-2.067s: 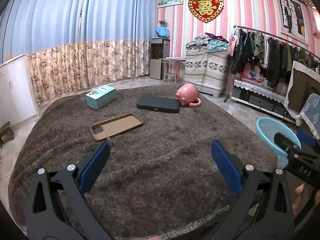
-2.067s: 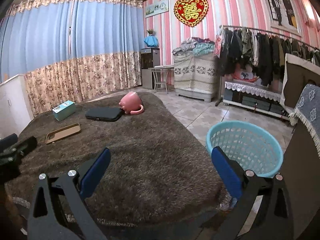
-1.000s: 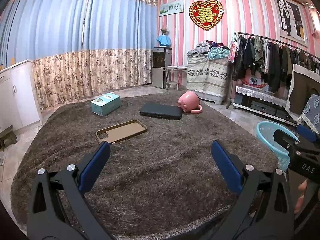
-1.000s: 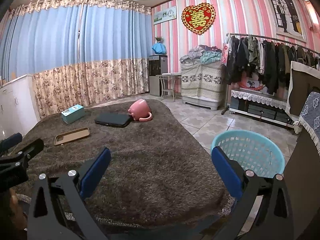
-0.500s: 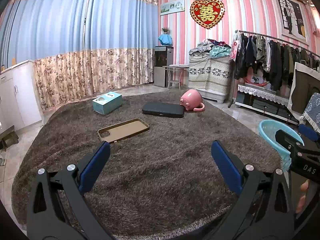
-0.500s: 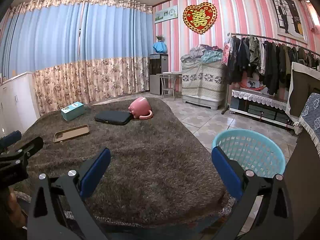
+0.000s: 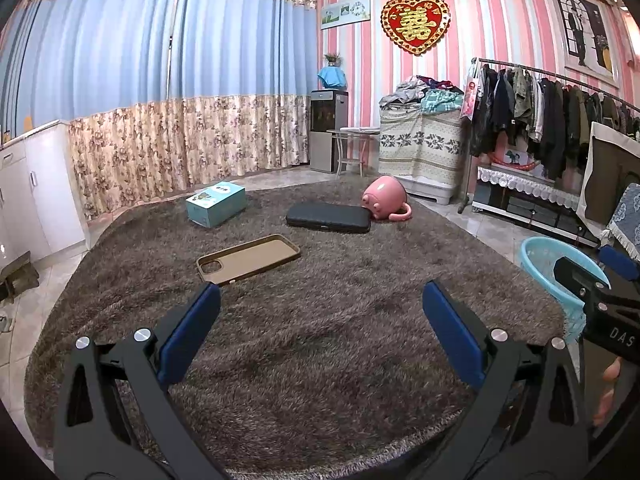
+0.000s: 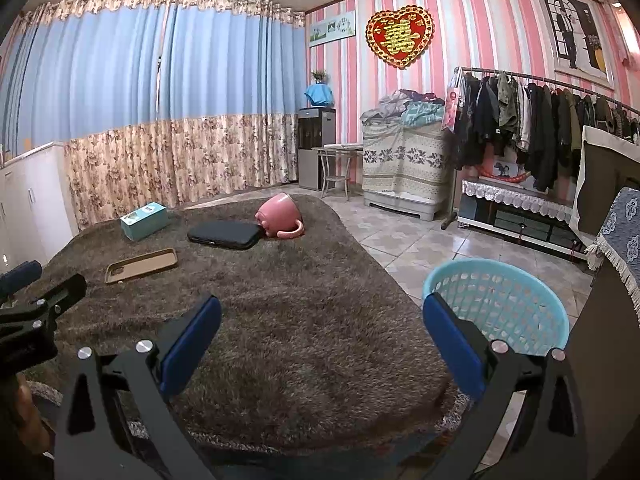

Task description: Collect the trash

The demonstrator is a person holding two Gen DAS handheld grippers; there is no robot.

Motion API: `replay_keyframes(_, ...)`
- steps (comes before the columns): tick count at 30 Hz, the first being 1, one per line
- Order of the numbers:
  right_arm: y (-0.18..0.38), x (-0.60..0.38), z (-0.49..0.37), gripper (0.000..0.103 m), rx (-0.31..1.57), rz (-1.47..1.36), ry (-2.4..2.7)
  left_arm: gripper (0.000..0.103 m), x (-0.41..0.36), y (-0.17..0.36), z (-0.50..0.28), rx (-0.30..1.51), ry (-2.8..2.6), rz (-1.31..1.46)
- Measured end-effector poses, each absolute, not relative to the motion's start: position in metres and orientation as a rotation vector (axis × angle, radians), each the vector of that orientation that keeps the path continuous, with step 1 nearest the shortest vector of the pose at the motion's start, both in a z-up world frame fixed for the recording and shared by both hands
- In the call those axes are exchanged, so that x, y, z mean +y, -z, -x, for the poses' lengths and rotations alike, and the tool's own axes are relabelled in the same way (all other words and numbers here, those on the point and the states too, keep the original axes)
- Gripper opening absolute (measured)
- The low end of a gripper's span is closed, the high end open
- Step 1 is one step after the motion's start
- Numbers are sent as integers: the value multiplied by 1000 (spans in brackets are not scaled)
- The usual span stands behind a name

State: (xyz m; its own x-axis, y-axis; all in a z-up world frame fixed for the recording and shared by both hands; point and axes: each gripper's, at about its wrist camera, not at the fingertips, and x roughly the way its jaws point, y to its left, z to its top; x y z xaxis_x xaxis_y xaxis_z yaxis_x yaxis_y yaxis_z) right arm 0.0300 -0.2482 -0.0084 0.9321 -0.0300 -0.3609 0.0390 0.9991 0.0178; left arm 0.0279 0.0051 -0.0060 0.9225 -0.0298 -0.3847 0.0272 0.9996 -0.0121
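Note:
On a shaggy brown rug (image 7: 320, 340) lie a tan phone case (image 7: 249, 258), a teal box (image 7: 216, 203), a flat black case (image 7: 329, 218) and a tipped pink mug (image 7: 385, 198). The same phone case (image 8: 141, 265), box (image 8: 144, 221), black case (image 8: 225, 234) and mug (image 8: 280, 216) show in the right wrist view. A light blue basket (image 8: 516, 304) stands on the tiles right of the rug. My left gripper (image 7: 320, 334) hangs open above the rug's near part, holding nothing. My right gripper (image 8: 321, 334) is open over the rug's near right edge, beside the basket.
Floral curtains (image 7: 180, 144) line the far wall. A clothes rack (image 7: 552, 120), a covered pile (image 7: 420, 140) and a small table (image 7: 354, 148) stand at the back right. A white cabinet (image 7: 32, 192) is at the left. A dark cloth-draped piece (image 8: 612, 280) stands right of the basket.
Both grippers have risen and tilted up a little, so the rug and its objects sit lower and farther in view. Both stay open and empty.

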Motion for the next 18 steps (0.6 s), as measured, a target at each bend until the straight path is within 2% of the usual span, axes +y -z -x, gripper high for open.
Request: replay_keyframes(18,6,-252,-27,99,358,-25,38,98,9,8,-27,399,28,9)
